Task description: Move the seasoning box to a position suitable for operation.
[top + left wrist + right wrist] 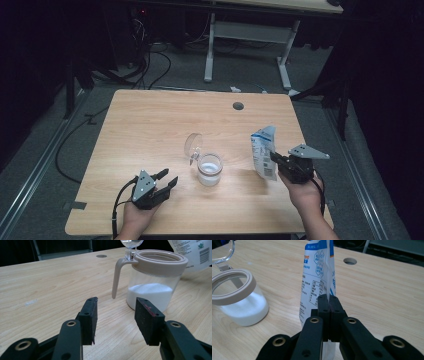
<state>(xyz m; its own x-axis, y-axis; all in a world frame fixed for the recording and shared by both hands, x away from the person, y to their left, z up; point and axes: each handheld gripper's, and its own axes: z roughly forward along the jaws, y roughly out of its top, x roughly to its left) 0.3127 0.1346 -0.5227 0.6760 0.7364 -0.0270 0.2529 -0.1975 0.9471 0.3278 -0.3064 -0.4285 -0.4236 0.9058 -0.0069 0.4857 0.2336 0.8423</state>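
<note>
High view, open jar [209,170] part-filled, white powder [209,176]

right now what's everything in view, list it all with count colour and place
jar: one, clear with beige rim, white powder inside, lid flipped up, table middle
bag: one, white and blue, upright, right of jar, pinched by right gripper
table: one, light wood, round hole near far edge
desk frame: one, white, on the floor behind
cables: several, black, floor at far left
left gripper: black, fingers open, near left
right gripper: black, shut on bag
</note>
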